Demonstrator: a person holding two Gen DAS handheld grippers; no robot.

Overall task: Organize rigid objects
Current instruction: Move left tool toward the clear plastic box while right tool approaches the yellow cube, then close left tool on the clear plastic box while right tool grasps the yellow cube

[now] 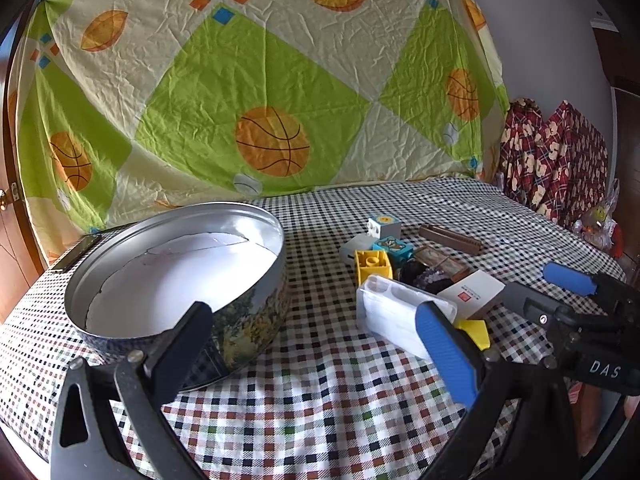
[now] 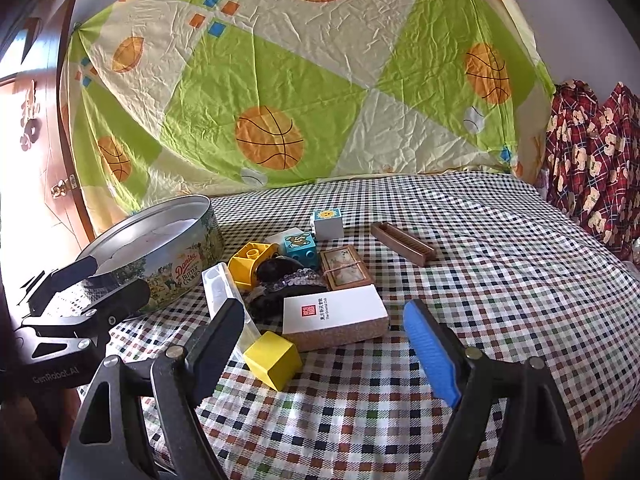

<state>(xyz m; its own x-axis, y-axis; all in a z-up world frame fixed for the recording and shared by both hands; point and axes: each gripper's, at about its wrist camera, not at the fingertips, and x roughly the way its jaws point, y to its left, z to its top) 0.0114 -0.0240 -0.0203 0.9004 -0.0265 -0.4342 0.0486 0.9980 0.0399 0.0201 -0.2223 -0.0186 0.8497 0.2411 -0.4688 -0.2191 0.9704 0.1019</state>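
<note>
An open round cookie tin [image 1: 180, 280] [image 2: 160, 248], lined with white paper, stands at the left of the checked table. Right of it lies a cluster: a yellow brick [image 2: 252, 262], a teal brick [image 2: 300, 246], a white brick [image 2: 328, 222], a brown framed box [image 2: 346, 268], a black sequined piece [image 2: 288, 280], a clear plastic case [image 1: 396, 316], a white box [image 2: 334, 316] and a yellow cube [image 2: 274, 358]. A brown bar [image 2: 402, 244] lies apart. My left gripper [image 1: 316, 344] is open between tin and case. My right gripper [image 2: 324, 344] is open just behind the cube and white box.
A basketball-print sheet [image 1: 272, 80] hangs behind the table. Red patterned cloth [image 2: 592, 152] is piled at the back right. A wooden door [image 2: 44, 140] stands left. A dark flat object [image 1: 76, 254] lies behind the tin. Bare checked cloth [image 2: 500, 260] spreads right of the cluster.
</note>
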